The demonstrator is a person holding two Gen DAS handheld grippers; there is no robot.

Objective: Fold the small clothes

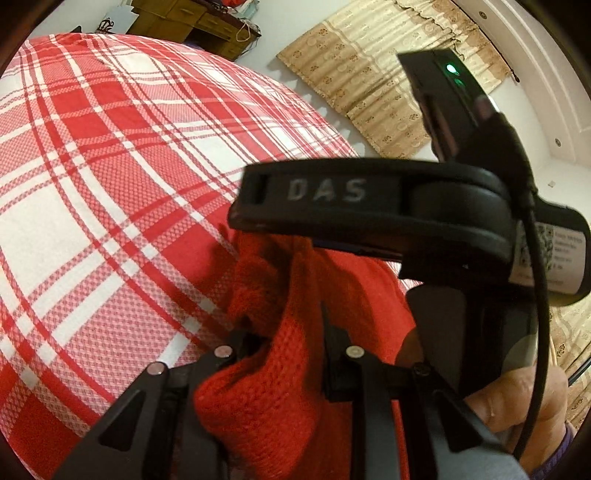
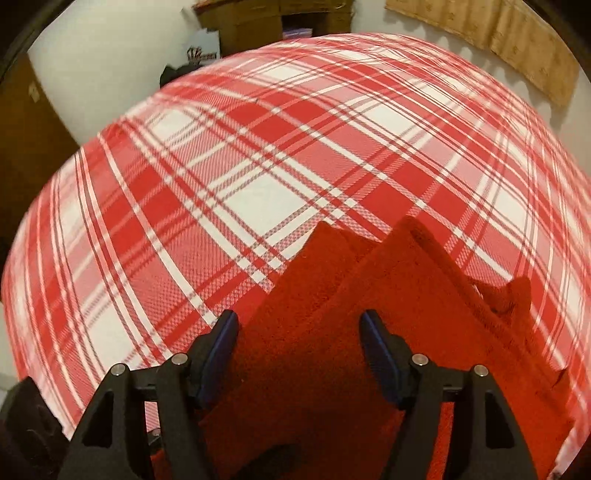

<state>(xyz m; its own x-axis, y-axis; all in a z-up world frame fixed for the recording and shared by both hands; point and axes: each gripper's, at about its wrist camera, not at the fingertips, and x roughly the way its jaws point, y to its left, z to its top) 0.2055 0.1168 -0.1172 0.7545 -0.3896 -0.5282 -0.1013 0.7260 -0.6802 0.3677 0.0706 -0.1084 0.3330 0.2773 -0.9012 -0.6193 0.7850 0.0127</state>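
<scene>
A small red knitted garment (image 1: 295, 350) is bunched between the fingers of my left gripper (image 1: 284, 332), which is shut on it. The body of the right gripper tool (image 1: 369, 206), marked DAS, crosses just above the cloth in the left wrist view. In the right wrist view the red garment (image 2: 332, 295) lies partly folded on the plaid bed sheet (image 2: 221, 166). My right gripper (image 2: 299, 325) hovers over it with its blue-padded jaws wide apart and nothing between them.
The red-and-white plaid bed sheet (image 1: 110, 166) fills most of both views. A wooden desk (image 1: 192, 22) stands at the far wall, beige patterned curtains (image 1: 388, 92) hang on the right. A dark wooden door (image 2: 26, 129) is at far left. A hand (image 1: 517, 406) grips the right tool.
</scene>
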